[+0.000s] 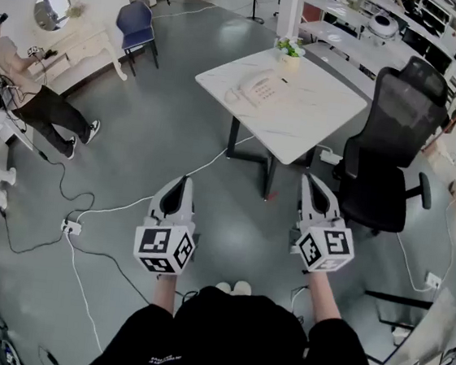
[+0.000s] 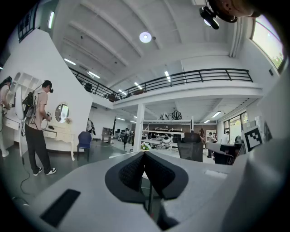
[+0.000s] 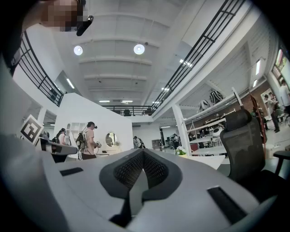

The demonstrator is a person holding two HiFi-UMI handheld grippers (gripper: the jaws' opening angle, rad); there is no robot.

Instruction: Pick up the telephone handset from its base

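Note:
A white telephone (image 1: 258, 87) sits on the far left part of a white square table (image 1: 309, 113), its handset lying on the base. Both grippers hang over the grey floor well short of the table. In the head view my left gripper (image 1: 181, 182) points at the table's near corner, and its jaws are shut with nothing between them. My right gripper (image 1: 310, 181) is level with it to the right, also shut and empty. The left gripper view shows its tips (image 2: 144, 154) meeting; the right gripper view shows the same (image 3: 143, 152). The phone is hidden in both gripper views.
A small potted plant (image 1: 290, 52) stands at the table's far corner. A black office chair (image 1: 395, 148) is right of the table. White cables (image 1: 127, 205) and a power strip (image 1: 71, 227) lie on the floor. A person (image 1: 26, 85) stands far left by a dresser; a blue chair (image 1: 137, 26) is behind.

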